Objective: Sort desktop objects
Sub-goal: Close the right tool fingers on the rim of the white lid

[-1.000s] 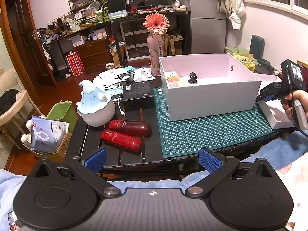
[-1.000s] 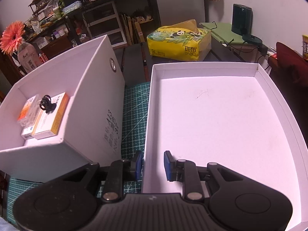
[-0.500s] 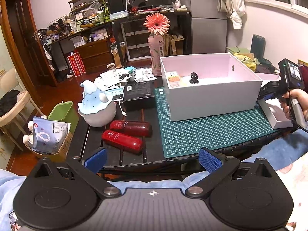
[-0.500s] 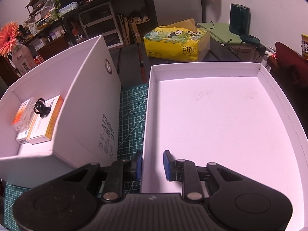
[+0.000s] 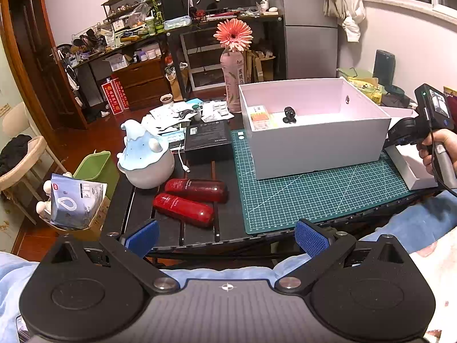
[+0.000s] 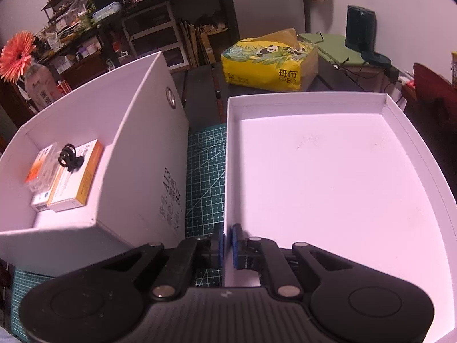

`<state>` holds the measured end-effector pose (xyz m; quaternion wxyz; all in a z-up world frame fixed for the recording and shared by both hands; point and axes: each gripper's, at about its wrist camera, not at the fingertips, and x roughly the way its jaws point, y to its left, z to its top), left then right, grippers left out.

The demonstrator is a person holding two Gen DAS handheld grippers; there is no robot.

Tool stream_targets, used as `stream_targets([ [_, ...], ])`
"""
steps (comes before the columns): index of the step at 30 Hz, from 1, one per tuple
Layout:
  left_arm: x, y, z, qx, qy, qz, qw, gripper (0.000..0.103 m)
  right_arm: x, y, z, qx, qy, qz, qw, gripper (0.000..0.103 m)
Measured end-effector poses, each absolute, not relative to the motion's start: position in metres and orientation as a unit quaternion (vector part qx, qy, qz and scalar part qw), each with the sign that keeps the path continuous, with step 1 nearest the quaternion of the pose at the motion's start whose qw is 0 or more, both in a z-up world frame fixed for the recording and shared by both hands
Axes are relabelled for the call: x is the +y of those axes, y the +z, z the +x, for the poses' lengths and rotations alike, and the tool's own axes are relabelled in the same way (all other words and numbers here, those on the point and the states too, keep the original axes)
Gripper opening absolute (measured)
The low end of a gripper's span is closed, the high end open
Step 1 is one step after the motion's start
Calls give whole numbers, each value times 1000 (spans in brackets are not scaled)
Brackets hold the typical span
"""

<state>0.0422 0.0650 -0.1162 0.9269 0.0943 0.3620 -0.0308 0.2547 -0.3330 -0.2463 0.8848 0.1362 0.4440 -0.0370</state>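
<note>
1. Cluttered shelves, a dark desk and a tall grey cabinet fill the back of the room; my work surface (image 5: 200, 228) is dark and slatted, with a green cutting mat (image 5: 314, 194) over its right part.
2. One deep white box (image 5: 314, 148) stands on the mat. Between its front wall and the mat's near edge lies a bare strip of green.
3. One shallow white lid (image 6: 328, 177) lies just right of the box, with a narrow gap of mat between them. It holds nothing.
4. My right fingers (image 6: 225, 245) are pinched shut on the lid's left wall near its front corner, one blue pad on each side.
5. My left fingers (image 5: 225, 237) hang wide apart and empty over the near edge of the surface.
6. Inside the box, at its left end: two small cartons (image 6: 74, 180), a clear packet (image 6: 42, 168) and one black clip-like piece (image 6: 68, 158) resting on top.
7. Left of the mat lie two red tubes (image 5: 194, 190) side by side, touching.
8. Behind them stand one blue-topped round ornament (image 5: 145, 157), just beside the tubes, and one black box (image 5: 207, 140).
9. One pink bottle with an orange flower (image 5: 234, 85) stands behind the box's left corner.
10. One yellow tissue pack (image 6: 271, 63) sits beyond the lid's far edge.
</note>
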Motion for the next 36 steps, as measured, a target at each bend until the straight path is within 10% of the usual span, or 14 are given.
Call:
stream_targets([
  [36, 62, -116, 40, 365, -25, 101, 925, 103, -392, -167, 196, 292, 40, 401, 867, 2],
])
